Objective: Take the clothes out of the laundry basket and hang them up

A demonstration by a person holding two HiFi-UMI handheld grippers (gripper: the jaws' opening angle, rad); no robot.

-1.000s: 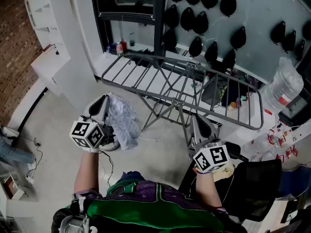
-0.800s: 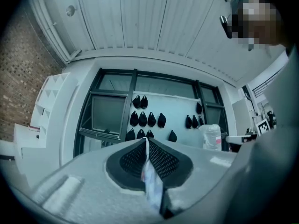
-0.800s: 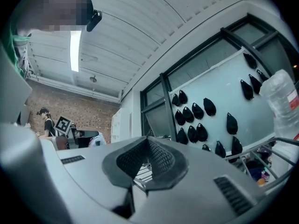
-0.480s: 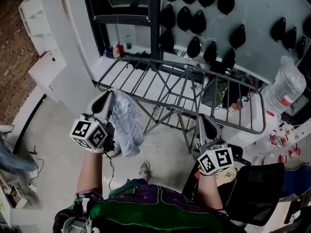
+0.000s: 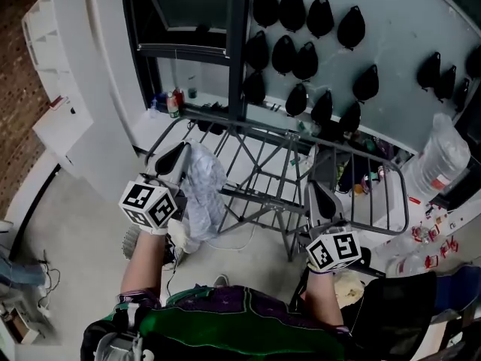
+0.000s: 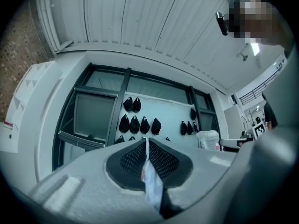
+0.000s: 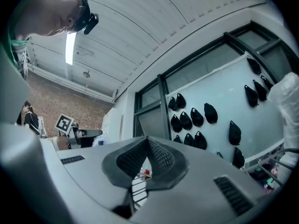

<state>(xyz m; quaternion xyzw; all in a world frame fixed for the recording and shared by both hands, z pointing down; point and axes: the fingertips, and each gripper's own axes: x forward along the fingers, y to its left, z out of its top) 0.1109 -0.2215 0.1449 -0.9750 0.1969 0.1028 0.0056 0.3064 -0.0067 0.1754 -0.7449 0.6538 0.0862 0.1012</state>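
Head view: left gripper (clamped) holds pale garment beside rack.

Person facing a drying rack.
Left gripper pinches a pale cloth; right gripper closed, empty.

Pale garment, soft crumpled cloth; drying rack, dark matt metal bars; pads of the left gripper, matt black, finely ribbed.

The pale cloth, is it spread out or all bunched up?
Bunched up: the cloth dangles in crumpled folds from the left gripper, whose jaws are closed on one edge of it.
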